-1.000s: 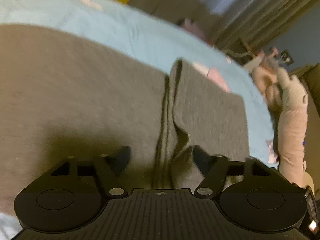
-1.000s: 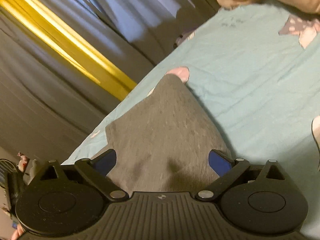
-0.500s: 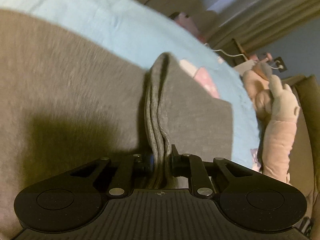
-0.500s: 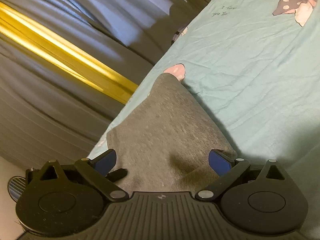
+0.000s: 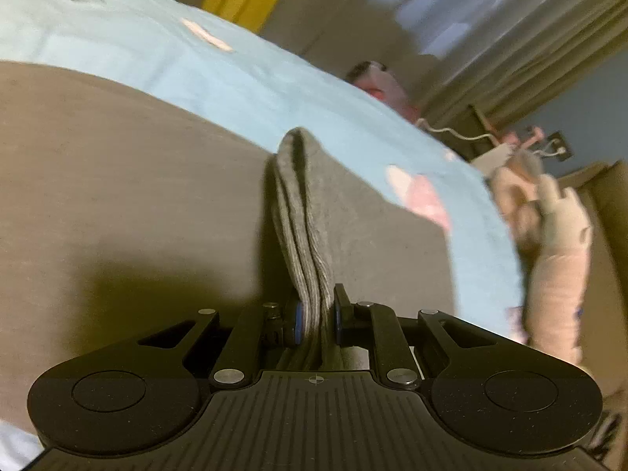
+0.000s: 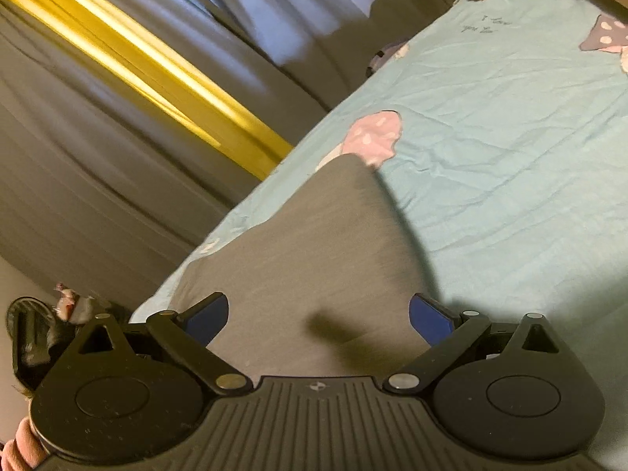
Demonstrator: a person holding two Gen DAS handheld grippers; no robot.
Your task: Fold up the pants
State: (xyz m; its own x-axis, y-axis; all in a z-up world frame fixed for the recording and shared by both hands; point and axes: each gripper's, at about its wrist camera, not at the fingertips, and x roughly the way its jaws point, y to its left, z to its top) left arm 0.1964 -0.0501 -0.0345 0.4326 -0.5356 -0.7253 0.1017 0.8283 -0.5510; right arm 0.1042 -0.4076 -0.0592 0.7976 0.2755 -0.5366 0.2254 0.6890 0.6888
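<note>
Grey pants [image 5: 117,180] lie spread on a light blue bed sheet [image 5: 165,55]. My left gripper [image 5: 316,320] is shut on a bunched ribbed edge of the pants [image 5: 306,227], which stands up as a ridge between the pads. In the right wrist view the pants [image 6: 306,259] stretch away to a pointed corner. My right gripper [image 6: 318,320] is open, with its blue pads [image 6: 206,316] spread just above the grey cloth and holding nothing.
The sheet [image 6: 510,137] has pink and grey mushroom prints. A pink plush toy [image 5: 557,235] lies at the bed's right side. Curtains with a yellow strip [image 6: 149,70] hang behind the bed. A white cable [image 5: 463,133] trails near the far edge.
My left gripper closed on the ribbed edge of the pants and has lifted it into a taller ridge. My right gripper stayed open over the cloth and shifted only slightly.
</note>
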